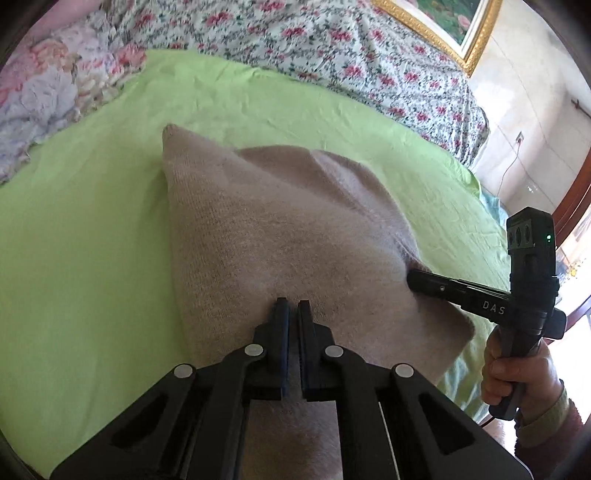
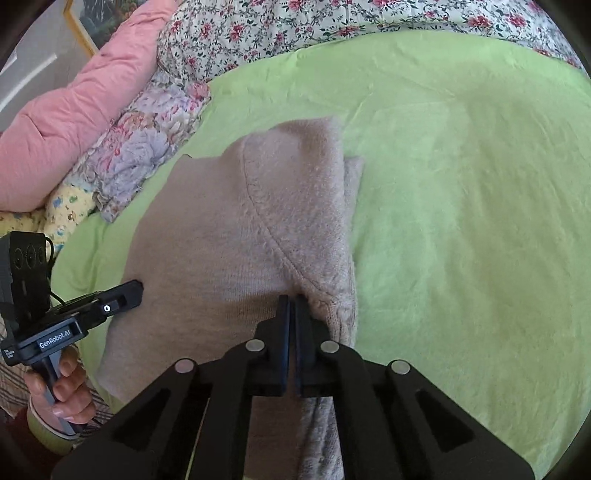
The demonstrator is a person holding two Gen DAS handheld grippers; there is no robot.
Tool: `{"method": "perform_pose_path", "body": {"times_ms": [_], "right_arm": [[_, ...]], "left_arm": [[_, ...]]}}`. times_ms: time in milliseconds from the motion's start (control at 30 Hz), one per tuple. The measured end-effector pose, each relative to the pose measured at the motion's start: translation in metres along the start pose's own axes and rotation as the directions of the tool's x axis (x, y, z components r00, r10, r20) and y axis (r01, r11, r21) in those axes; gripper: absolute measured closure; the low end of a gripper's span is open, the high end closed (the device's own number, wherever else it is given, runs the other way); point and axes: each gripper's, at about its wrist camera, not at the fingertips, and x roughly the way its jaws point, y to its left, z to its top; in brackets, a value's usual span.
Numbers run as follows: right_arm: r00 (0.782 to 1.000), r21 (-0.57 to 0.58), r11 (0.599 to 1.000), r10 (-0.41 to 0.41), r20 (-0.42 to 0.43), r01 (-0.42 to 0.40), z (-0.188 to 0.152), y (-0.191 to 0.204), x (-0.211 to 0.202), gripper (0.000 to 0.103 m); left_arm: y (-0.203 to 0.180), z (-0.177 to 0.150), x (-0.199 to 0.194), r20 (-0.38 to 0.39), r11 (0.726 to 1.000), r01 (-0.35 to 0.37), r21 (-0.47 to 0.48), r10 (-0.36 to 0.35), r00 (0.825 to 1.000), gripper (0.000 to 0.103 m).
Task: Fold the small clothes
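A beige knitted sweater (image 1: 280, 229) lies partly folded on a green sheet (image 1: 85, 240). My left gripper (image 1: 292, 306) is shut on the sweater's near edge, with fabric between its fingers. My right gripper (image 2: 291, 301) is shut on the sweater (image 2: 221, 229) near a sleeve seam, the fuzzy sleeve folded over the body. The right gripper also shows in the left wrist view (image 1: 413, 280), pinching the sweater's right side. The left gripper shows in the right wrist view (image 2: 135, 291) at the sweater's left edge.
The green sheet (image 2: 461, 221) covers the bed. A floral quilt (image 1: 332, 48) lies along the far side, with a floral pillow (image 2: 147, 147) and a pink duvet (image 2: 74, 110) at the left. A gold-framed picture (image 1: 443, 26) hangs behind.
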Motion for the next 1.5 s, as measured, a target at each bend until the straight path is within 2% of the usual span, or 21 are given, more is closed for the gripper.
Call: {"method": "perform_pose_path", "body": {"times_ms": [67,267,367,500,700,833,967,1000,1067,1100,1167,1367,1500], "right_arm": [[1.000,-0.007,1.000,-0.013,0.004,0.013,-0.007,0.008,-0.010,0.097],[1.000,-0.039,0.999,-0.005,0.010,0.005,-0.034,0.024,-0.040,0.097],[1.000,-0.043,0.999,-0.018,-0.011,0.018,-0.047,0.022,-0.041,0.097],[0.999,-0.014,1.000,-0.018,-0.039,0.017,-0.060,0.008,-0.032,0.097],[0.999,-0.007,0.999,-0.036,-0.015,0.036,-0.064,0.011,-0.035,0.097],[0.999,-0.014,0.999,-0.049,0.007,0.049,-0.065,0.019,-0.051,0.096],[1.000,-0.007,1.000,-0.022,0.020,0.022,-0.070,0.025,-0.066,0.092],[1.000,-0.007,1.000,-0.016,0.023,0.016,-0.071,0.026,-0.068,0.092],[1.000,-0.005,1.000,-0.001,0.028,0.001,-0.076,0.030,-0.074,0.087],[1.000,-0.004,1.000,0.003,0.030,-0.003,-0.078,0.032,-0.076,0.083],[0.999,-0.010,1.000,0.009,0.041,-0.008,-0.085,0.037,-0.083,0.059],[0.999,-0.036,0.999,0.016,0.043,-0.015,-0.103,0.047,-0.094,0.057],[1.000,-0.038,0.999,0.007,0.031,-0.005,-0.113,0.049,-0.095,0.057]], "left_arm": [[-0.003,-0.009,-0.014,0.012,1.000,0.021,-0.003,-0.021,1.000,0.099],[-0.008,-0.049,-0.046,0.010,0.997,0.064,0.035,-0.065,0.998,0.099],[0.001,-0.068,-0.037,-0.033,0.999,0.030,0.014,-0.030,0.999,0.099],[0.018,-0.075,-0.028,-0.050,0.995,0.071,-0.063,-0.074,0.996,0.099],[0.004,-0.076,-0.030,-0.057,1.000,-0.008,-0.015,0.007,0.998,0.099],[0.003,-0.077,-0.042,-0.046,0.999,-0.012,-0.031,0.010,0.999,0.091],[0.000,-0.081,-0.053,-0.041,0.999,-0.018,-0.036,0.017,0.999,0.081],[-0.001,-0.083,-0.056,-0.039,0.999,-0.020,-0.035,0.019,0.999,0.075],[-0.003,-0.086,-0.063,-0.029,0.998,-0.049,-0.031,0.048,0.998,0.055],[-0.004,-0.087,-0.066,-0.020,0.997,-0.068,-0.026,0.067,0.998,0.051],[-0.006,-0.092,-0.072,-0.007,0.996,-0.092,-0.013,0.092,0.996,0.050],[-0.005,-0.109,-0.078,-0.019,0.993,-0.116,0.005,0.116,0.993,0.050],[0.001,-0.114,-0.079,-0.030,0.994,-0.105,0.000,0.105,0.994,0.050]]}}
